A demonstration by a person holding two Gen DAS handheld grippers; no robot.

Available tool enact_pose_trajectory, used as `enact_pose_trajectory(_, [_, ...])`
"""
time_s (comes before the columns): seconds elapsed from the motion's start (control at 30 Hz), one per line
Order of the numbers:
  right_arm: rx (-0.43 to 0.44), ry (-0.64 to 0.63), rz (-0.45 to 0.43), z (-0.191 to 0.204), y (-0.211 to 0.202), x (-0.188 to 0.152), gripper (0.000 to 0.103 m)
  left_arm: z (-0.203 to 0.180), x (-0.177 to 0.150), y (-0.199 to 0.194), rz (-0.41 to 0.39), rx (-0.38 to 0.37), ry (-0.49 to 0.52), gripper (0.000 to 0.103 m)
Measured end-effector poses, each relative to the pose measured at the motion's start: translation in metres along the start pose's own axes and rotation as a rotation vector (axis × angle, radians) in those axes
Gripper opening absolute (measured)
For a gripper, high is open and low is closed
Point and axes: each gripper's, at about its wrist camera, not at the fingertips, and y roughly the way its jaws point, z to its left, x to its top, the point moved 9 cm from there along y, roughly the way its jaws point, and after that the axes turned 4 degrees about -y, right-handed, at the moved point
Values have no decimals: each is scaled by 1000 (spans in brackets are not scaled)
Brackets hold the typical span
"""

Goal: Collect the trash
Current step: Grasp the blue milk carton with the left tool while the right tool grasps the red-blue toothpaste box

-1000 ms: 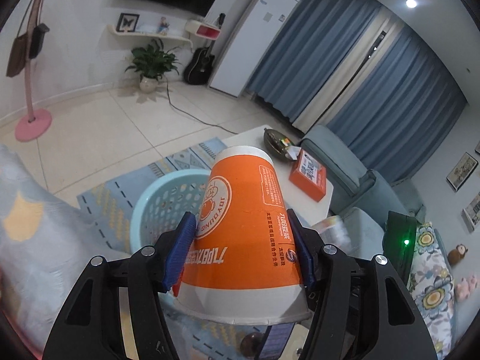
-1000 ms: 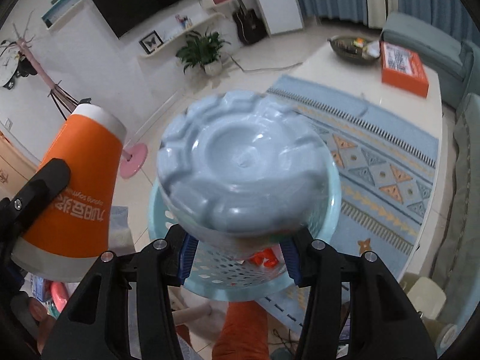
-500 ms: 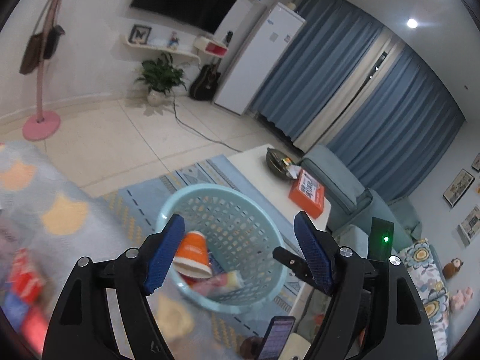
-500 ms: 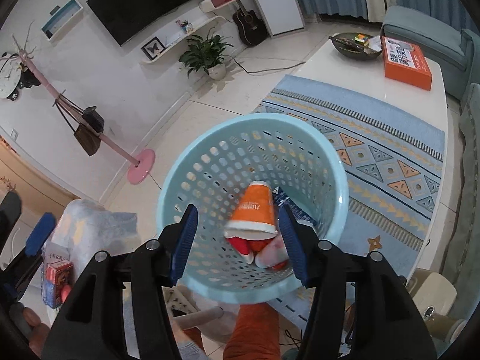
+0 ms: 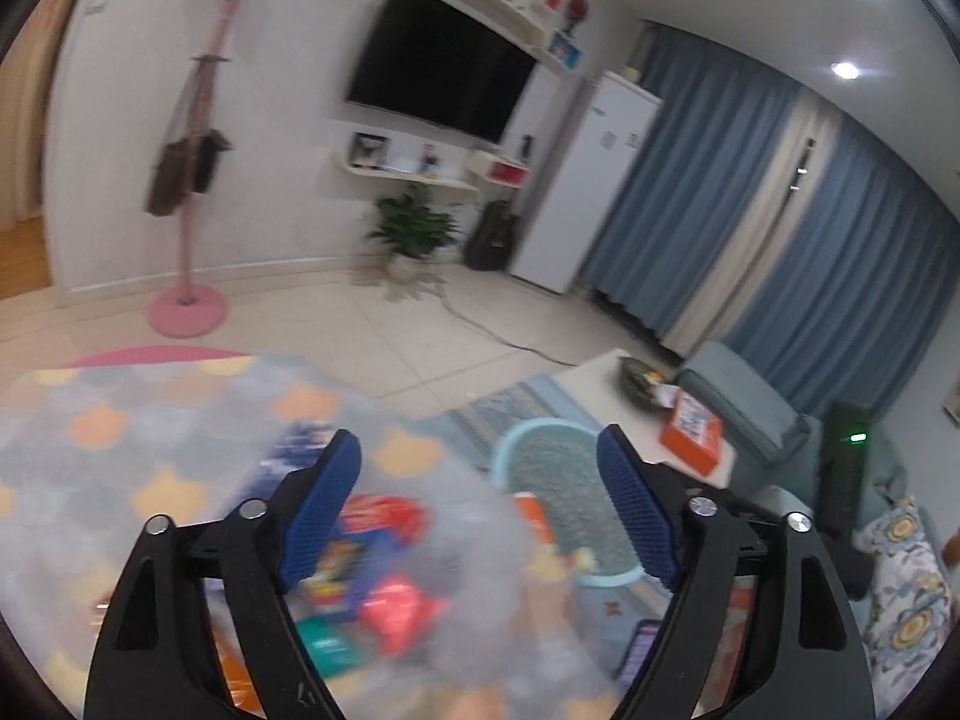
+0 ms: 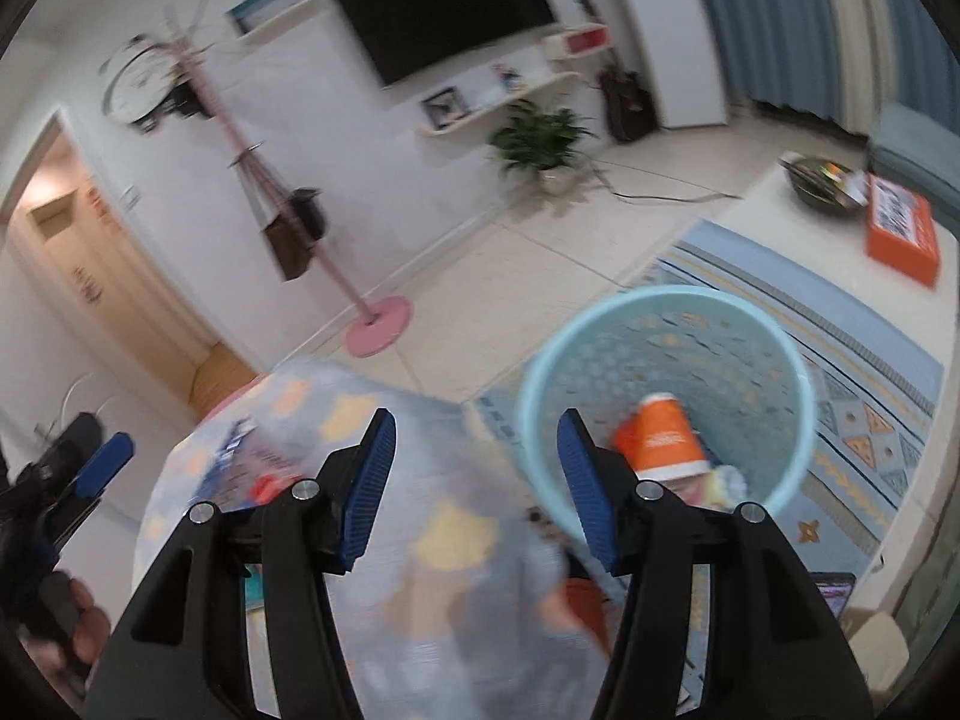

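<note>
A light blue perforated basket (image 6: 666, 324) stands on the rug at the right; it also shows in the left wrist view (image 5: 540, 438). An orange paper cup (image 6: 663, 441) lies inside it with other trash. My right gripper (image 6: 477, 483) is open and empty, left of the basket and above a table with a patterned cloth (image 6: 336, 414). My left gripper (image 5: 480, 507) is open and empty above the same cloth (image 5: 120, 438), where blurred colourful packets (image 5: 384, 594) lie. The left gripper also shows at the right wrist view's left edge (image 6: 72, 480).
A white coffee table (image 6: 840, 228) with an orange box (image 6: 900, 228) and a dark bowl (image 6: 819, 177) stands beyond the basket. A pink coat stand (image 5: 189, 306), a potted plant (image 5: 411, 234), a sofa (image 5: 750, 414) and blue curtains surround the tiled floor.
Both grippers opened and dropped the orange cup and the grey lid into the basket. Both then swung left, away from the basket and over the patterned table.
</note>
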Motion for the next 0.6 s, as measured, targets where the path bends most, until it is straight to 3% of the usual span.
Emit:
enact_pose_trajectory(0.13, [63, -81, 17, 52, 3, -6, 58, 53, -6, -2, 68, 104, -40, 84])
enact_pose_trajectory(0.27, [120, -135, 55, 93, 12, -15, 58, 87, -23, 15, 173, 135, -46, 84])
enact_pose_trajectory(0.47, [156, -168, 124, 128, 29, -28, 58, 110, -47, 44, 260, 177, -32, 81])
enact_pose_trajectory(0.6, [162, -169, 158, 132, 40, -34, 58, 112, -54, 58, 308, 208, 9, 70])
